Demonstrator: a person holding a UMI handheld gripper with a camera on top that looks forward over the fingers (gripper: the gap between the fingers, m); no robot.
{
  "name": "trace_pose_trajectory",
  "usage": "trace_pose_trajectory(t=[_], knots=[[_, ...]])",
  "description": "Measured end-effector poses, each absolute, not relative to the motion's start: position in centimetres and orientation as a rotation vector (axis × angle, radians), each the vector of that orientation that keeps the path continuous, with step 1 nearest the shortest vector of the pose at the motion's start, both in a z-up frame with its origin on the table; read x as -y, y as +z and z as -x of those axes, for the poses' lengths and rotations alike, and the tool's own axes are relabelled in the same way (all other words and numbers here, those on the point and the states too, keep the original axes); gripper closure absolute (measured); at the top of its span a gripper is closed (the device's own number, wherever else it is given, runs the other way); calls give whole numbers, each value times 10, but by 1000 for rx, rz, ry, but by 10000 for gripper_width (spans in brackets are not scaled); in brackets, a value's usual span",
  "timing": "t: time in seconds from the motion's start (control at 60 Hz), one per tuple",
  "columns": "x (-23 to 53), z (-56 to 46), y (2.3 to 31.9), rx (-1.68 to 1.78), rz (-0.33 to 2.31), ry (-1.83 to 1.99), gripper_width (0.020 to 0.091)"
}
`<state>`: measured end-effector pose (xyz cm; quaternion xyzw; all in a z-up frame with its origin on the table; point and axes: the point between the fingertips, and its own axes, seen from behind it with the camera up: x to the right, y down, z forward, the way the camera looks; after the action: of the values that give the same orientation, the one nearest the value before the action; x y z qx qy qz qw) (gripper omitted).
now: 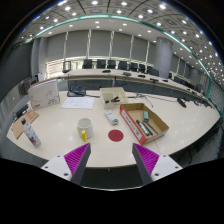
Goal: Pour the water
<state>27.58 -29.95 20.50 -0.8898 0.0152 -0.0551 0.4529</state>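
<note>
Barely begun, by the look of it. Tongs [112, 160] spread wide, holding nothing, hanging short of the table's [60, 125] near edge. Pale cup [85, 126] upright near the middle of the table, well ahead of the fingers, beside a red disc [115, 135] and an open box [143, 124]. No sure water vessel visible. Reaching, gripping and pouring all left, judging from this.

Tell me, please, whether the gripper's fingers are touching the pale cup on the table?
Apart. The gripper view shows the open gripper well short of the pale cup, with bare table between them.
</note>
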Motion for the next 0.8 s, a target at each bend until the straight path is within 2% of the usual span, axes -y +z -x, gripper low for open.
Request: trace_pose_trajectory(t=[0.15, 0.433, 0.8], knots=[[298, -250, 200, 4, 2209, -120, 246], [291, -130, 178, 97, 2206, -59, 243], [290, 84, 115, 204, 2126, 135, 240]])
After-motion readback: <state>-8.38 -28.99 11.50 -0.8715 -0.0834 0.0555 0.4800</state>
